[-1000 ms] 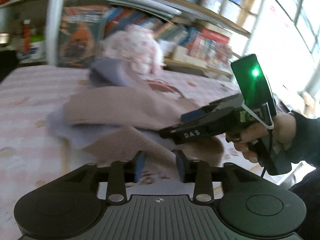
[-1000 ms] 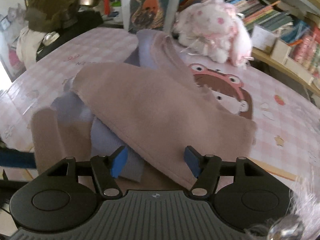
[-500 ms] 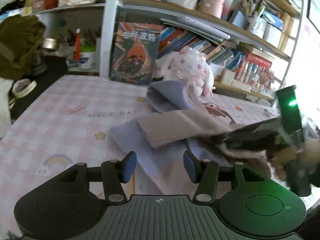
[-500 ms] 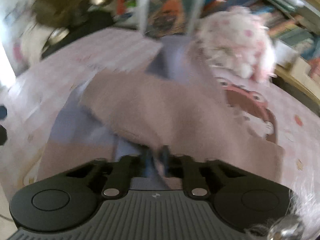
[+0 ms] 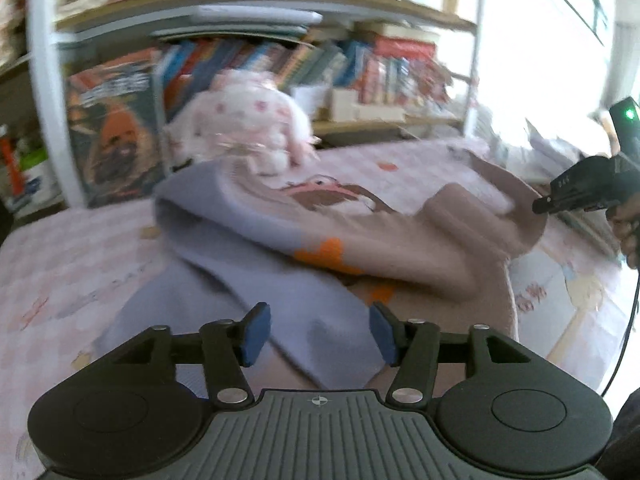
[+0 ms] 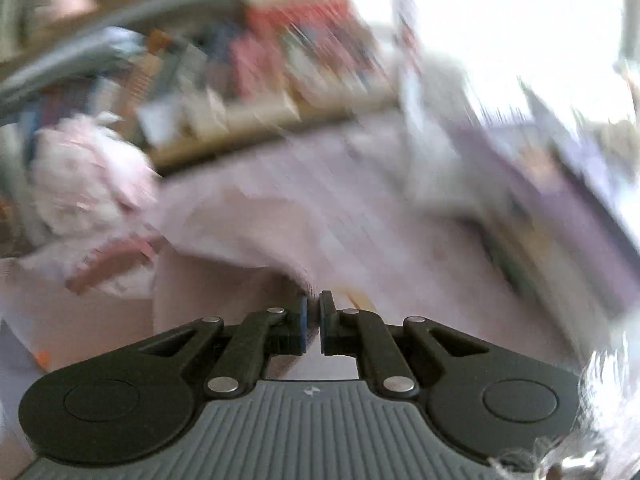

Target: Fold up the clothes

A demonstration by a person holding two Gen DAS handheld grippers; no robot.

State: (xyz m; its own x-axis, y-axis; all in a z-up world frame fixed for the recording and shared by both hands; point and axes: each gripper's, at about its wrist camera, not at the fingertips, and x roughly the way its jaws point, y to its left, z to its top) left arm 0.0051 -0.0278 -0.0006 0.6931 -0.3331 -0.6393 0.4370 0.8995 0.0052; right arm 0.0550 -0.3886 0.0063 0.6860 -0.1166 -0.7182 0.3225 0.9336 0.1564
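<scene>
The left tool (image 5: 318, 334) is being held with its blue-padded fingers (image 5: 253, 334) spread wide, nothing being gripped between them, just above the lavender part of the sweater (image 5: 248, 280). The sweater, lavender and dusty pink with an orange patch, is being spread in rumpled folds across the pink checked table (image 5: 60, 264). Behind it, a pink-and-white plush toy (image 5: 248, 128) is being propped against the garment's far edge, in front of a bookshelf (image 5: 320, 64). At the far right, the right tool (image 5: 540, 205) is being gripped by a hand (image 5: 626, 228), and the pink edge of the sweater is being pinched at its tip and lifted off the table. In the heavily blurred right wrist view, the right tool's fingers (image 6: 299, 320) are being pressed together on that pink fabric edge.
</scene>
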